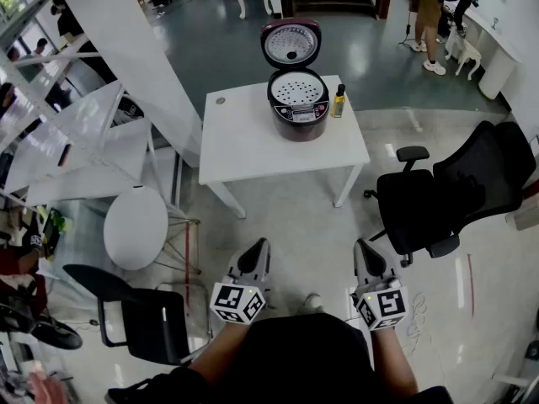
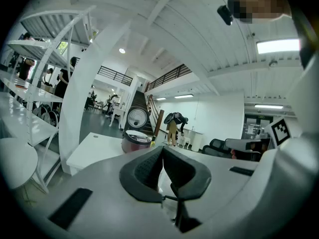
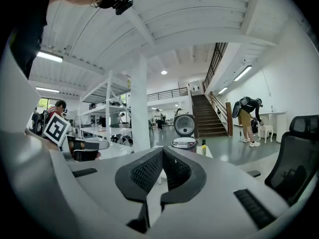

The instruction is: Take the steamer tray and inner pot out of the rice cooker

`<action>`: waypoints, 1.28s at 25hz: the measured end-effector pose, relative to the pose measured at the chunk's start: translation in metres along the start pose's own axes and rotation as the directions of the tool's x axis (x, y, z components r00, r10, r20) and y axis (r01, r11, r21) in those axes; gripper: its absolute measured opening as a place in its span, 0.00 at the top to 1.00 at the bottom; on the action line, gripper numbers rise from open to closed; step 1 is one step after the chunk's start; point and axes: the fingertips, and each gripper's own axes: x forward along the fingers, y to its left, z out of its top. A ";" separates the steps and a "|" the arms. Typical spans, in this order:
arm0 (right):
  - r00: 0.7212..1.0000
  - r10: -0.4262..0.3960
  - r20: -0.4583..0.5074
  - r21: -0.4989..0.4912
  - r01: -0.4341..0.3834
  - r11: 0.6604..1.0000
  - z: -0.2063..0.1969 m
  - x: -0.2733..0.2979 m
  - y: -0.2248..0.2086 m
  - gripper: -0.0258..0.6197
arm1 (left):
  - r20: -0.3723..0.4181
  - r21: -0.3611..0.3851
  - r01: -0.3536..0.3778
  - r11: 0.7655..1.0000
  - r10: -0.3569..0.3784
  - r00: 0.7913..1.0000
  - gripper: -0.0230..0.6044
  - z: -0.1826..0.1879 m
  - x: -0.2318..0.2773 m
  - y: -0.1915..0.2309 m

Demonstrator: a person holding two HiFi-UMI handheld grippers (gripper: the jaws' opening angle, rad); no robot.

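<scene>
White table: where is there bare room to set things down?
The table is bare left of the rice cooker and along the near edge. Crowded at the far right, where a bottle stands beside the cooker; a small disc sits far left.

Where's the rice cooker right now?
In the head view the rice cooker sits lid-open on the far right part of the white table, a small bottle just to its right.

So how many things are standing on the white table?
2. The open rice cooker stands near the far edge of the table, and a small yellow bottle stands just right of it. Something tiny could hide behind the cooker.
</scene>
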 end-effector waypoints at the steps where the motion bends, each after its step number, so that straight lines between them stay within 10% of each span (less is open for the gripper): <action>1: 1.000 -0.006 0.004 0.015 0.006 1.000 0.000 0.001 -0.002 0.96 | 0.008 -0.001 0.001 1.000 -0.001 1.000 0.96 0.002 0.003 0.001; 22: 0.999 -0.035 -0.022 0.048 0.036 0.998 -0.016 -0.005 -0.034 0.87 | 0.023 -0.020 0.003 1.000 -0.002 1.000 0.95 -0.008 0.021 -0.025; 26: 0.998 -0.009 -0.068 0.046 0.012 0.999 -0.031 -0.007 -0.038 0.68 | -0.024 -0.050 -0.020 0.999 0.019 1.000 0.68 -0.021 0.018 -0.015; 32: 0.996 -0.001 -0.094 0.057 0.006 0.998 -0.043 -0.016 -0.042 0.60 | -0.014 -0.110 0.015 0.994 -0.017 1.000 0.60 -0.027 0.020 -0.021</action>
